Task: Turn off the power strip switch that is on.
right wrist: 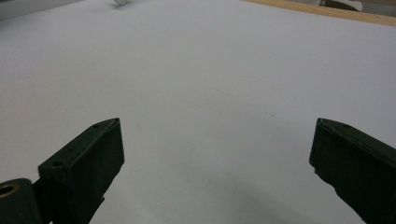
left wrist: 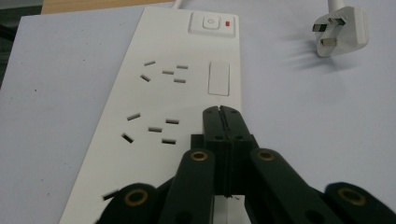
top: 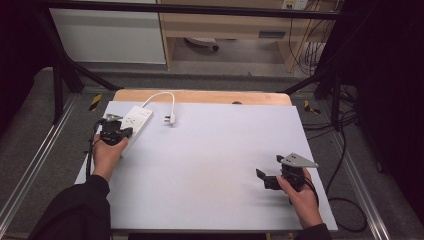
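White power strip (left wrist: pixel 177 93), red indicator (left wrist: pixel 228 23)

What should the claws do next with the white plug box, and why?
Probably the right claw should travel across to the loose plug. The left claw is shut, with its tips over the power strip, seemingly steadying it. The right claw is open over bare table, far from the plug, whose pins point up, unplugged.

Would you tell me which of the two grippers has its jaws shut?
The left gripper, resting over the white power strip; its jaws meet, while the right gripper stands wide open.
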Demonstrator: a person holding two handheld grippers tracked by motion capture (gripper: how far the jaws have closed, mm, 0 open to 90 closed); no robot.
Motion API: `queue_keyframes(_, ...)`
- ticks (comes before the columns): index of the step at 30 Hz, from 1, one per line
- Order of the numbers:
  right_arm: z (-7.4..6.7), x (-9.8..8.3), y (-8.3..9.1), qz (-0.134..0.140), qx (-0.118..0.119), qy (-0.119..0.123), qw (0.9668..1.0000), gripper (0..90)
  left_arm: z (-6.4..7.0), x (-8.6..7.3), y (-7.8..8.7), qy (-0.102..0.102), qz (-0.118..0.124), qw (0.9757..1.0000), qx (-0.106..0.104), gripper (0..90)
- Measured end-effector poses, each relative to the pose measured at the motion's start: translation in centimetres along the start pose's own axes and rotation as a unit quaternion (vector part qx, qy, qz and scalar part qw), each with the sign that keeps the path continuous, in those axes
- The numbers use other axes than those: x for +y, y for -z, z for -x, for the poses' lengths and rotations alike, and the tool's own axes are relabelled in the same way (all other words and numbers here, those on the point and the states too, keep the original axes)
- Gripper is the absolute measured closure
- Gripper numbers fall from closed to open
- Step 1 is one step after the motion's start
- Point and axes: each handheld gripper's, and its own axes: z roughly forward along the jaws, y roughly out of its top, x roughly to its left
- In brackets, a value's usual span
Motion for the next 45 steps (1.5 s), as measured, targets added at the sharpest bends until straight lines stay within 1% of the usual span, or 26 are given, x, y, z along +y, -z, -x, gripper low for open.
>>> queue_keyframes(5,0.00,0.00,-0.02,-0.001,0.000,0.000,1.0000,3.6,-0.14,-0.03,-0.06,0.003,0.003,1.0000,0.002,89.9)
queue_keyframes(11,0.00,-0.01,-0.02,-0.001,0.000,0.000,1.0000,3.6,-0.18,-0.07,-0.02,0.000,0.002,1.0000,0.000,89.9)
queue_keyframes(17,0.00,-0.01,-0.03,-0.001,0.000,0.001,1.0000,3.6,-0.10,-0.08,-0.03,-0.006,0.002,1.0000,-0.001,90.0)
queue_keyframes(45,-0.08,-0.01,-0.05,-0.003,0.002,0.001,1.0000,3.6,-0.12,-0.22,-0.03,-0.007,0.005,0.9999,-0.007,90.0)
